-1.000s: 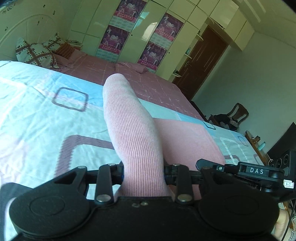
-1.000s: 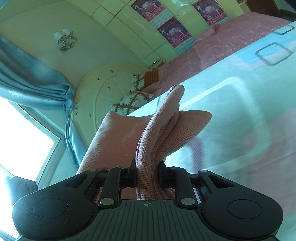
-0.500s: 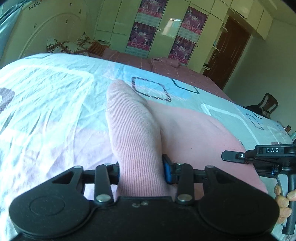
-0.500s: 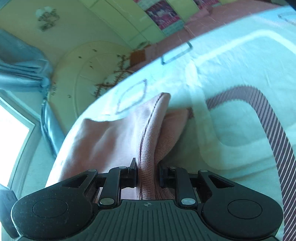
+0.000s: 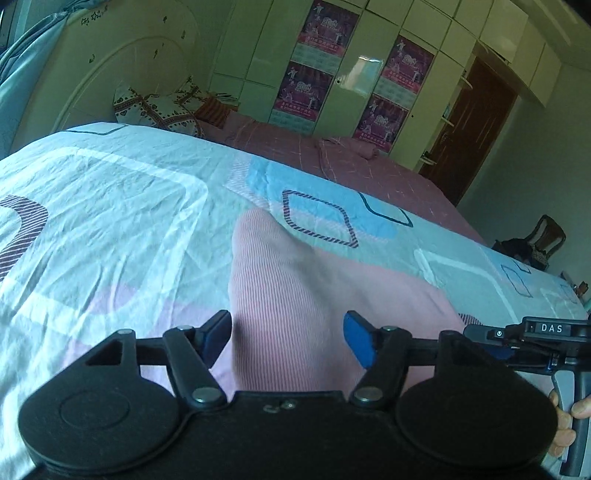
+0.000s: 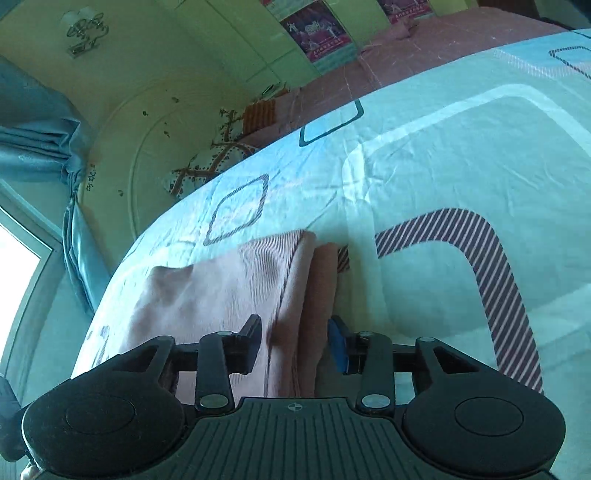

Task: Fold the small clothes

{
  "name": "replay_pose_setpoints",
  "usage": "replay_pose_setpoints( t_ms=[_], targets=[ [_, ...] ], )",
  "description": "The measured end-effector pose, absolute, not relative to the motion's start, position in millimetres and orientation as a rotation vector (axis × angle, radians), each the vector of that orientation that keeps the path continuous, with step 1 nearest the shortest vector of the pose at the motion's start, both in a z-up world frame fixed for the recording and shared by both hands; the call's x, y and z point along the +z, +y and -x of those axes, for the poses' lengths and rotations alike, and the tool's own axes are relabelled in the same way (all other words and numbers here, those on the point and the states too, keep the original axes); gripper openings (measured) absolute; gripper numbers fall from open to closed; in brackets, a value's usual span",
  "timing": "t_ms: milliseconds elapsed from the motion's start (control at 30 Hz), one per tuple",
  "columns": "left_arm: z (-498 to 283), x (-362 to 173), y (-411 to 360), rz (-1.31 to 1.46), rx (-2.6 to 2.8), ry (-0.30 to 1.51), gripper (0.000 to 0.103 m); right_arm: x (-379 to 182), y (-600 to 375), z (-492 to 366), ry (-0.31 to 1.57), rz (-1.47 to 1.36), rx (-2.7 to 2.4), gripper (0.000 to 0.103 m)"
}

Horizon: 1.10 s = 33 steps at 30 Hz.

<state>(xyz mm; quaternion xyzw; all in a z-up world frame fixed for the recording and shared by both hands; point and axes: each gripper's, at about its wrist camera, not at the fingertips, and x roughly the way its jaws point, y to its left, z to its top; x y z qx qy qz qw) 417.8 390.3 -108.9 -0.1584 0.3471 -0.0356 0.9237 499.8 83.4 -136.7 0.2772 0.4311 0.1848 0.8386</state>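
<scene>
Left gripper and right gripper opening — pink garment lies loose between both; unheld.

A home bedroom, seen from just above the bed: a patterned bedsheet covered the mattress, w/ heart-print pillows against a rounded cream headboard. Floor-to-ceiling wardrobe doors carried posters; blue curtains hung by a window, a wooden door and chair beyond.
</scene>
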Motion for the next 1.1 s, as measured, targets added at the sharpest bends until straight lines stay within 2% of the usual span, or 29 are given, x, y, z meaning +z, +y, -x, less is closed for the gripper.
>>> replay_pose_setpoints(
  t_ms=[133, 233, 433, 800, 900, 1100],
  targets=[
    [-440, -129, 391, 0.352, -0.029, 0.769, 0.065, -142, 97, -521, 0.928, -0.579, 0.357, 0.041],
    [-443, -140, 388, 0.346, -0.015, 0.781, 0.065, -149, 108, -526, 0.925, -0.468, 0.285, 0.039],
    [-428, -124, 385, 0.321, 0.012, 0.768, 0.068, -149, 111, -521, 0.922, -0.395, 0.251, 0.037],
    [-364, -106, 365, 0.238, 0.011, 0.816, 0.068, -102, 106, -444, 0.843, -0.387, 0.368, 0.037],
    [-348, -110, 358, 0.227, 0.010, 0.819, 0.071, -107, 109, -425, 0.862, -0.356, 0.369, 0.037],
    [-327, -115, 357, 0.225, 0.000, 0.837, 0.072, -134, 102, -410, 0.912, -0.328, 0.280, 0.037]
  ],
)
